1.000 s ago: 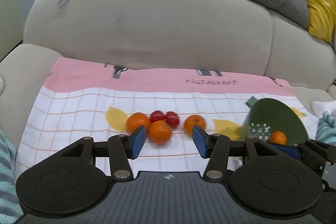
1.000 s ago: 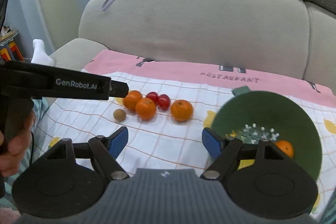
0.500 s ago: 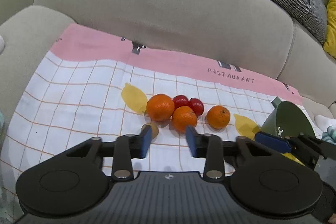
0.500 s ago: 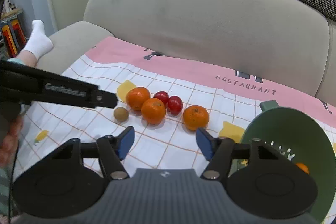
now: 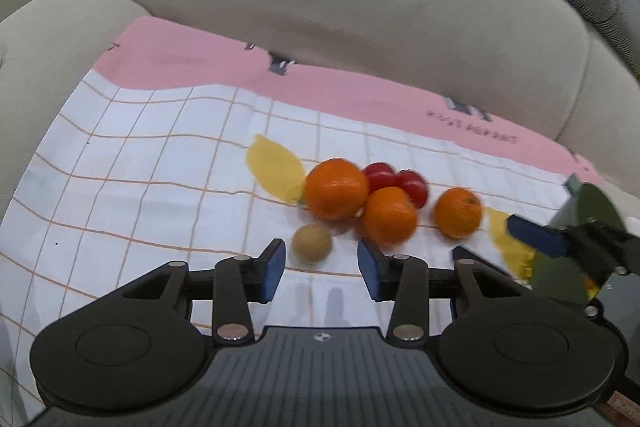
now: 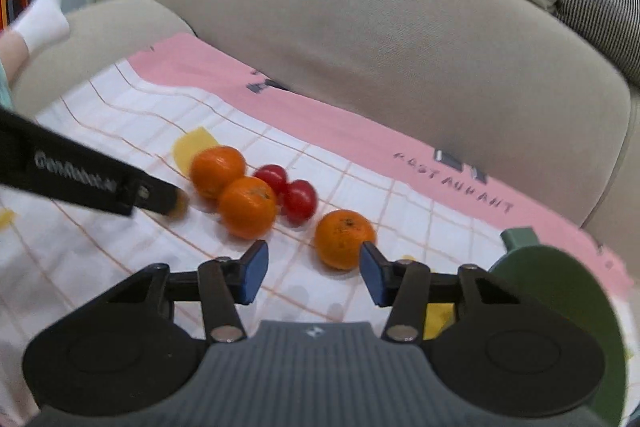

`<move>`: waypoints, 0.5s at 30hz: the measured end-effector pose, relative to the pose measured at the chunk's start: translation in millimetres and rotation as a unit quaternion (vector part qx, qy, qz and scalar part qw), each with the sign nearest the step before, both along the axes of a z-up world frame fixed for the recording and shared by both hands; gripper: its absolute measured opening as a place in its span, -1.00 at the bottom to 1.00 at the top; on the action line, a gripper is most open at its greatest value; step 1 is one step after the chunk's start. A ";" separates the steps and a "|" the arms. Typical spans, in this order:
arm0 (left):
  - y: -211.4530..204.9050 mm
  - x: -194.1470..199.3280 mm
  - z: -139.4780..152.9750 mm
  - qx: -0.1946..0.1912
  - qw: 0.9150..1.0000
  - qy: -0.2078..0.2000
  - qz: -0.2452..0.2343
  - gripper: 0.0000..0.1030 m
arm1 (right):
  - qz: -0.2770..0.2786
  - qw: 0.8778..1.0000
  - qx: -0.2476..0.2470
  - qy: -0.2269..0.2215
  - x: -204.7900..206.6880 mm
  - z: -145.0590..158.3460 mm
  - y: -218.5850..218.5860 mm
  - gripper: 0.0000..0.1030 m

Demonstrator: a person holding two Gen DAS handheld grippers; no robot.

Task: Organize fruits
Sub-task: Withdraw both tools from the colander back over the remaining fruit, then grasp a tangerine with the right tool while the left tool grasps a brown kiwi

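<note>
Left gripper [image 5: 320, 269]: has dropped closer, fingers apart, now flanking the small tan round fruit [image 5: 311, 243] at the fruit cluster's near edge on the checked cloth [image 5: 160, 167].

Right gripper [image 6: 310, 273]: has advanced, fingers apart, approaching the lone orange mandarin [image 6: 345, 238].

Green plastic colander [image 6: 560, 275]: likely destination, right cloth edge.

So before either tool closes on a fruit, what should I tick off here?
1. Left tool open: ok.
2. Small brown fruit lined up with its gap: ok, just beyond the tips, not yet between them.
3. Right tool open: ok.
4. Lone orange centred for the right tool: not ok, it sits toward the right finger.
5. Green colander within reach: ok, at the right.
6. Room left in the colander: cannot tell, inside hidden.
</note>
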State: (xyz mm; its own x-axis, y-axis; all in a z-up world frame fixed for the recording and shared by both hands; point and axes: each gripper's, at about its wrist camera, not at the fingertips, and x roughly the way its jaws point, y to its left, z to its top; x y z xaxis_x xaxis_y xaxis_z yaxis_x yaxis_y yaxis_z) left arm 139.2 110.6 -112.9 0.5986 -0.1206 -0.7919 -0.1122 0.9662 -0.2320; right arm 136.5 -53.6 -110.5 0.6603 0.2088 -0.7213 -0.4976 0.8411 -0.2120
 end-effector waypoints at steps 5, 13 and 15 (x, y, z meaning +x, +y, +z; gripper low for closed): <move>-4.5 6.8 -11.3 0.012 1.000 0.007 -0.001 -0.04 | -0.006 1.000 -0.016 -0.002 9.2 -11.8 2.4 -0.08; -5.9 11.6 -19.7 0.021 1.000 0.010 0.003 -0.06 | -0.029 0.999 -0.030 -0.001 24.9 -25.9 7.0 -0.08; -7.5 12.9 -20.9 0.025 1.000 0.007 0.000 -0.15 | -0.034 0.999 -0.030 -0.002 29.6 -28.2 7.3 -0.08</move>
State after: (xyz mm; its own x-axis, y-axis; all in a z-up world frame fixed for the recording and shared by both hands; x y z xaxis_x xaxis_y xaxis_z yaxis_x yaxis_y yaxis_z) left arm 152.2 103.1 -133.8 0.5869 -0.0803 -0.8056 -0.1158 0.9765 -0.1816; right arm 166.1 -46.3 -138.7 0.6740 0.1191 -0.7291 -0.4383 0.8589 -0.2649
